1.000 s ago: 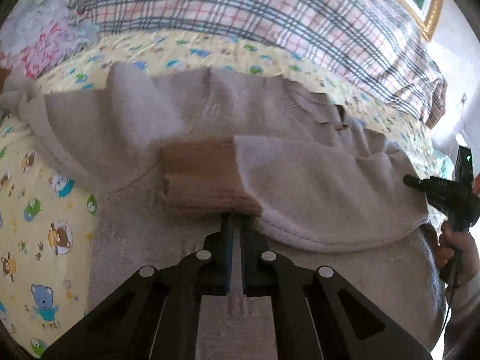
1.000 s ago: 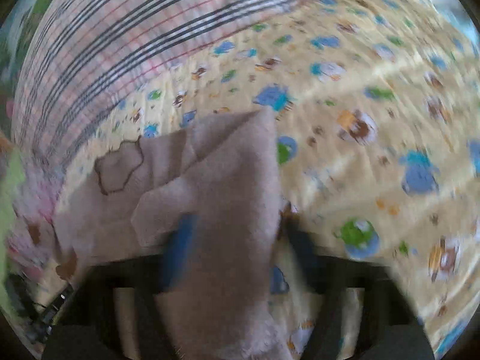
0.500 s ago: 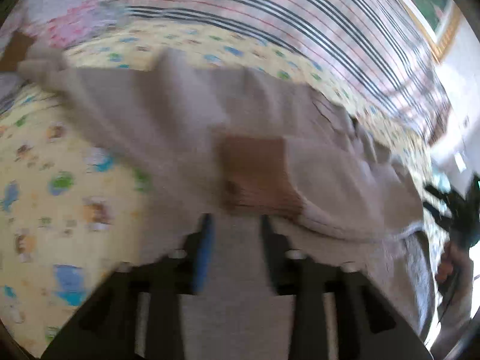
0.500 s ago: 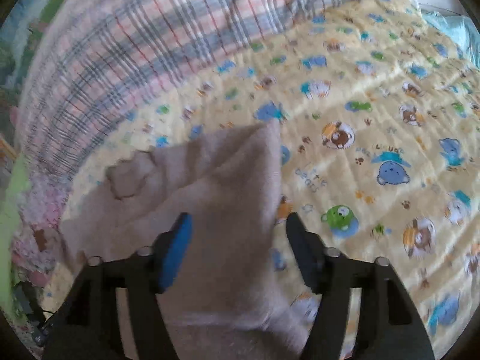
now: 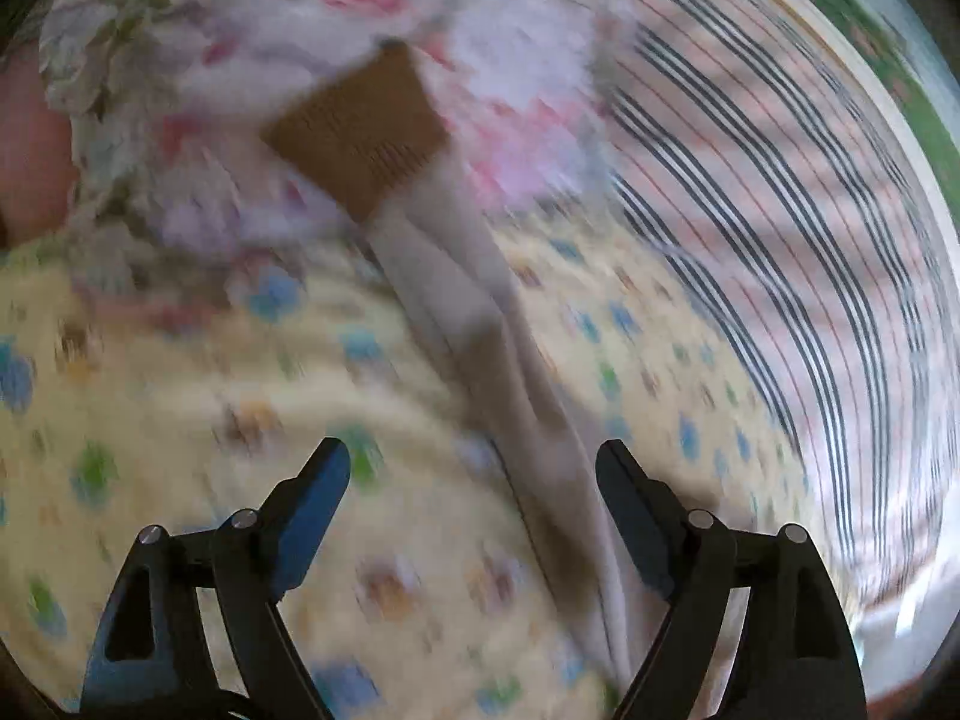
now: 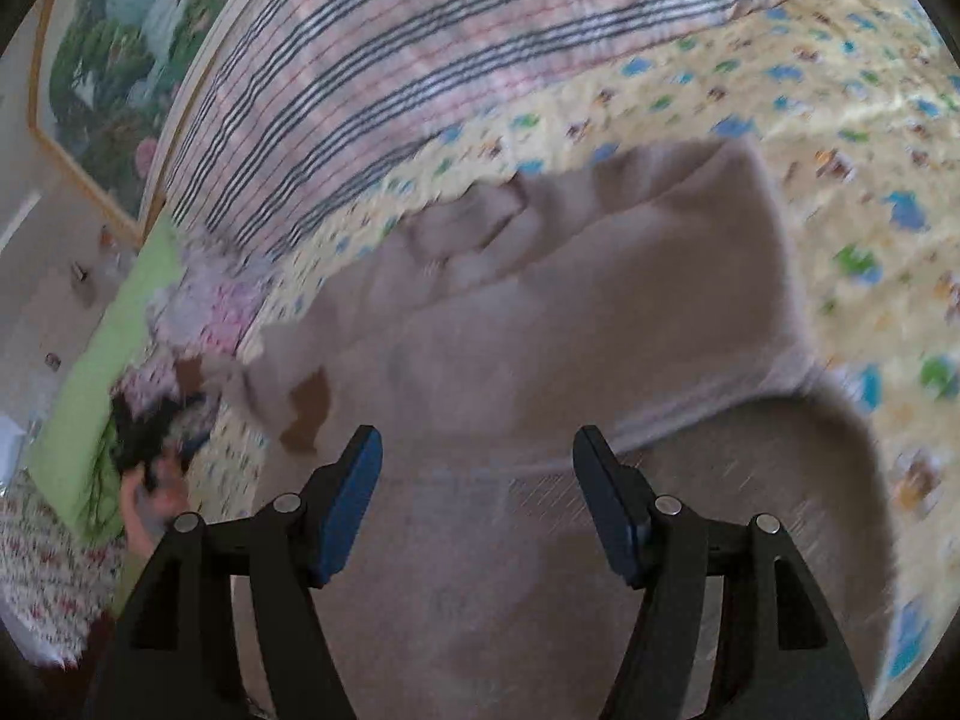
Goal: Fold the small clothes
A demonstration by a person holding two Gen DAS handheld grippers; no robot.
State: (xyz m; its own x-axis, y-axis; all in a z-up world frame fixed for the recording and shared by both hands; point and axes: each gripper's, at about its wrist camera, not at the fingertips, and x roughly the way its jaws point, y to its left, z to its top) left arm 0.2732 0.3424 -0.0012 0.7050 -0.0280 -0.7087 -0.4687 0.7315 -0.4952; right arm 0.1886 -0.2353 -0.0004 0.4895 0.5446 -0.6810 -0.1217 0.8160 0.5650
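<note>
One beige sweater (image 6: 540, 324), with two brown cuffs: one (image 5: 357, 129) on the stretched sleeve, one (image 6: 307, 411) by the body. Two grippers, left (image 5: 474, 468) and right (image 6: 477, 450), each with two blue-padded fingers. One yellow cartoon quilt (image 6: 840, 138). One plaid blanket (image 6: 456, 42). One floral cloth (image 5: 198, 24). One framed picture (image 6: 114, 72).

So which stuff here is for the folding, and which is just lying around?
For the folding:
- beige sweater, its brown cuff
- left gripper, open
- right gripper, open

Just lying around:
- yellow bear quilt
- plaid blanket
- flowery bedding
- framed picture
</note>
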